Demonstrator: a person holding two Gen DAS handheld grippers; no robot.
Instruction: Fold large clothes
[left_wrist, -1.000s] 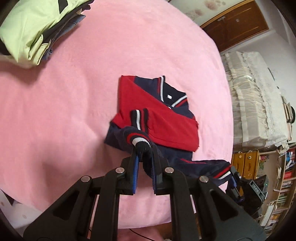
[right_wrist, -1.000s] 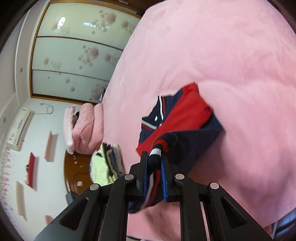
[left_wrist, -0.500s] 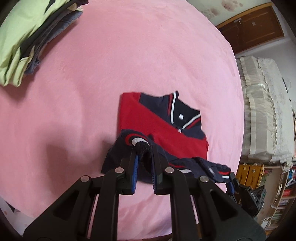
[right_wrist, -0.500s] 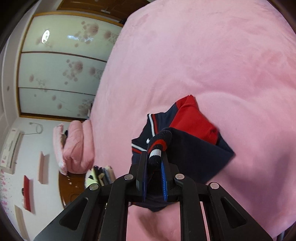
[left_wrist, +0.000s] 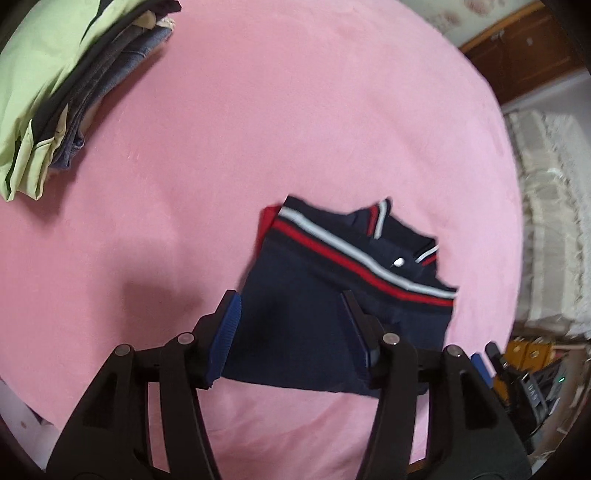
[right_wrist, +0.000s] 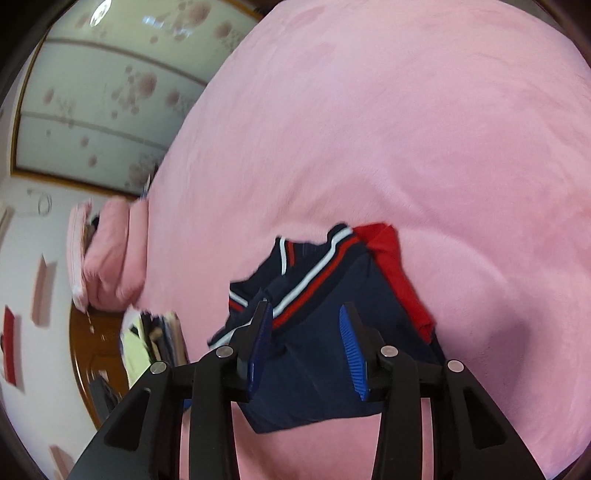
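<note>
A navy jacket (left_wrist: 314, 314) with red and white stripes lies folded on the pink bed cover (left_wrist: 295, 129). Its striped hem rests across the top, close to the collar. My left gripper (left_wrist: 290, 306) hovers over the jacket's near half, and its jaws are opening, with no cloth pinched between the blue pads. In the right wrist view the same jacket (right_wrist: 332, 354) lies below my right gripper (right_wrist: 304, 314). Its jaws are also opening and the pads are clear of the fabric. A strip of red cloth (right_wrist: 402, 280) shows along the jacket's right edge.
A stack of folded clothes topped by a light green garment (left_wrist: 40, 81) sits at the far left of the bed. A pink pillow (right_wrist: 110, 251) lies beyond the bed's edge. White lace-covered furniture (left_wrist: 546, 221) and shelves (left_wrist: 524, 354) stand to the right.
Both grippers carried the jacket's striped hem forward over the red part, laid it near the collar and let go. Their jaws went from shut on cloth to open.
</note>
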